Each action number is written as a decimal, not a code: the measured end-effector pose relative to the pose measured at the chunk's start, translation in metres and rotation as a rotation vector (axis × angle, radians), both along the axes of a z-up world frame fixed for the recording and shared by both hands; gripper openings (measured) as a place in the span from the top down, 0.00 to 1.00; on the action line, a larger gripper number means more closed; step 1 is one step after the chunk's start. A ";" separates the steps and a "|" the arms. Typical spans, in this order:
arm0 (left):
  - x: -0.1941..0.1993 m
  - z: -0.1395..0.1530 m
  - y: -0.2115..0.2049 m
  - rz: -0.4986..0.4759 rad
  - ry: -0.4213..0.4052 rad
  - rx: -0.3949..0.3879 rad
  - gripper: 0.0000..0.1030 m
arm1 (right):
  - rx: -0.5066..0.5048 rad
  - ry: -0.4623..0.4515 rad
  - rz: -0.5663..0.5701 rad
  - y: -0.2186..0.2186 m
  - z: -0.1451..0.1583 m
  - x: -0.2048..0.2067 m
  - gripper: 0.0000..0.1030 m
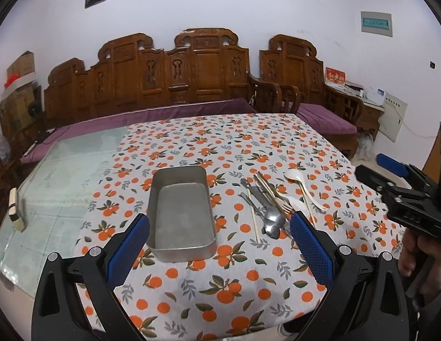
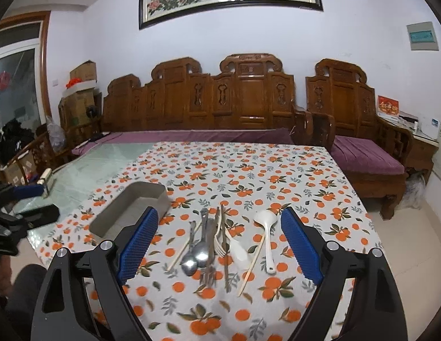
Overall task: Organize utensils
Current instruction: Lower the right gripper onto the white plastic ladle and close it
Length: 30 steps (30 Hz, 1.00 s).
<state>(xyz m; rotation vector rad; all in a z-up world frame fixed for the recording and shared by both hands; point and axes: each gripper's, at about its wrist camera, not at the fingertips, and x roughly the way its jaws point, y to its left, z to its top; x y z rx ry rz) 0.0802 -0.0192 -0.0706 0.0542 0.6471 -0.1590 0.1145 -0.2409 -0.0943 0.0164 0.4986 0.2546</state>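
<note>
An empty grey metal tin (image 1: 182,213) sits on the orange-print tablecloth (image 1: 209,284); it also shows in the right wrist view (image 2: 129,207). To its right lies a pile of utensils: metal spoons (image 1: 273,218), a fork (image 1: 283,203), chopsticks (image 1: 253,218) and white plastic spoons (image 1: 298,177). In the right wrist view the pile (image 2: 209,244) and a white spoon (image 2: 267,227) lie between my fingers. My left gripper (image 1: 220,236) is open and empty, straddling the tin's near end. My right gripper (image 2: 220,238) is open and empty above the pile; it shows at the right of the left wrist view (image 1: 402,193).
The cloth covers the right part of a glass table (image 1: 58,176). A small brush (image 1: 16,213) lies at the glass's left edge. A carved wooden bench (image 1: 169,85) with purple cushions stands behind the table. A person's hand (image 1: 419,258) holds the right gripper.
</note>
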 end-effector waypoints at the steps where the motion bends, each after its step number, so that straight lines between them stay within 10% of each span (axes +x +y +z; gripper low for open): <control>1: 0.003 -0.002 -0.001 -0.006 0.004 -0.003 0.07 | -0.003 0.011 0.003 -0.002 -0.005 0.007 0.15; 16: 0.050 -0.055 -0.041 -0.090 0.109 0.045 0.12 | -0.036 0.288 -0.021 -0.027 -0.135 0.100 0.40; 30: 0.082 -0.100 -0.060 -0.098 0.209 0.038 0.30 | -0.138 0.356 -0.039 -0.039 -0.151 0.148 0.63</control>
